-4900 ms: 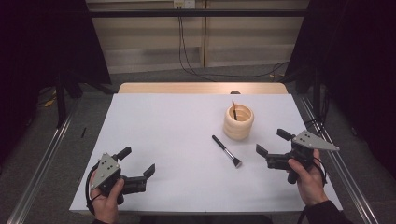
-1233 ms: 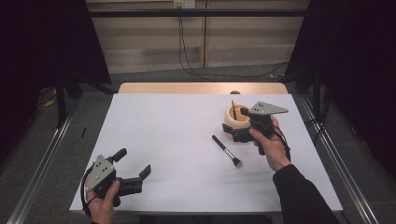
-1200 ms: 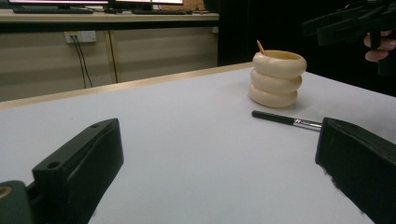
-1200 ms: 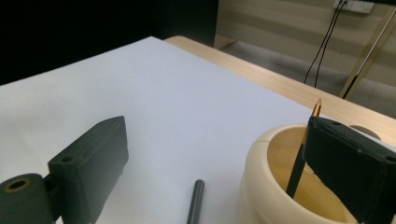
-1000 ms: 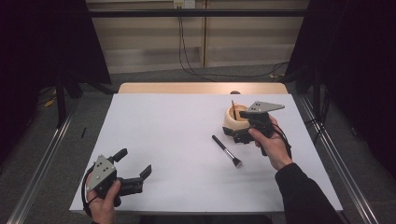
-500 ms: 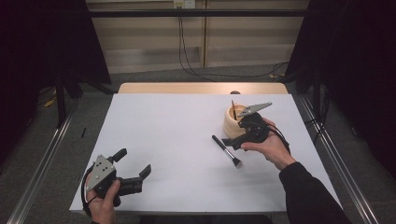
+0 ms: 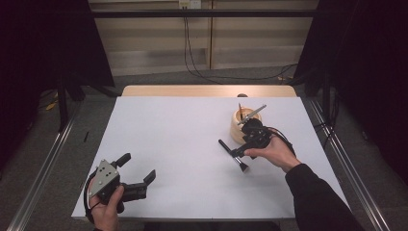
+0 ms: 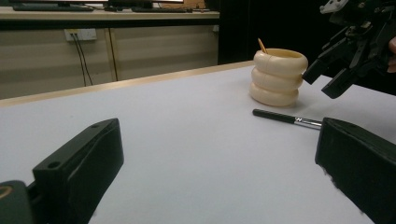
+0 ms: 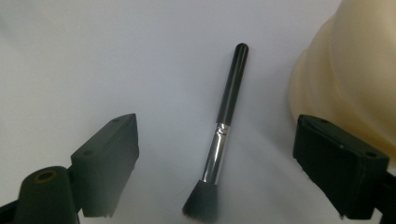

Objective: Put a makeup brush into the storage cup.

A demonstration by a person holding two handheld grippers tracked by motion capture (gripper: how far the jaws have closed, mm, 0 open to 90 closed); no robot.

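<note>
The makeup brush (image 9: 223,130) lay flat on the white table (image 7: 183,139), just beside the ribbed cream holder (image 7: 242,126), its bristle end pointing away from the holder toward the person. The right gripper (image 7: 239,150) hung over it from the holder's side, jaws spread wide to either side of the brush, which they did not touch, though they had just been closing a little. A good pick would centre the jaws on the silver ferrule or the handle just above it, come straight down and close squarely, keeping clear of the holder wall. The left gripper (image 7: 137,169) rested open, well apart from the holder, holding nothing.
</note>
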